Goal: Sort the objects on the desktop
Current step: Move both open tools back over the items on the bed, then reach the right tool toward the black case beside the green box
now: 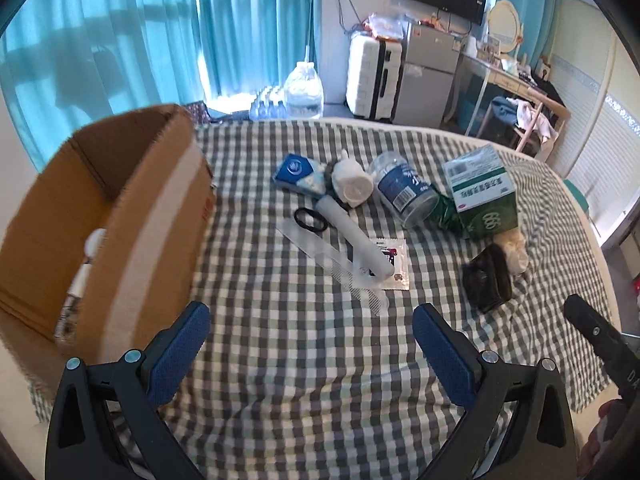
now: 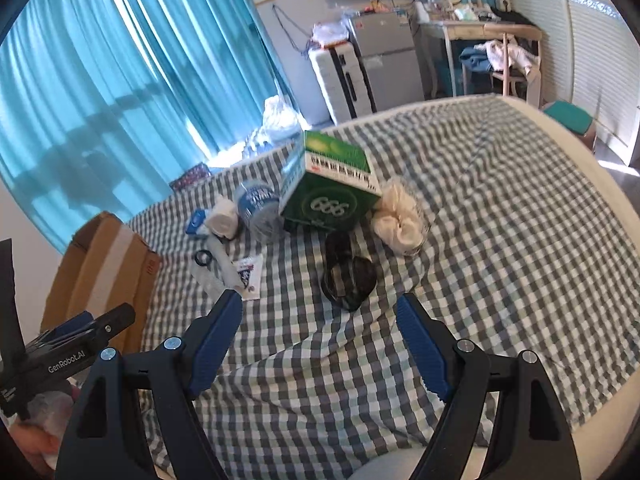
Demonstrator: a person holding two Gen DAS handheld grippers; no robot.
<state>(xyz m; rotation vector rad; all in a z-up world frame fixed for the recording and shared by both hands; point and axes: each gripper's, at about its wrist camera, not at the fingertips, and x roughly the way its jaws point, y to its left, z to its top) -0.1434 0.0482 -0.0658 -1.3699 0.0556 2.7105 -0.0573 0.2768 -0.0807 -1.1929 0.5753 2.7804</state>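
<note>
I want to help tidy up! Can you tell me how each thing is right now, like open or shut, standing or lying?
cardboard box: open at the top, some things already inside.
left gripper: open, holding nothing.
right gripper: open, holding nothing.
green box: closed, tilted against other things.
clear jar: lying on its side.
white tube: lying flat across the sachet.
black hair tie: lying loose on the checked cloth.

Daylight through my teal curtains (image 1: pixel 132 36), bright and bluish. Fisheye bends the edges, dark corners. Cardboard box (image 1: pixel 100 216) smeared by motion blur.
</note>
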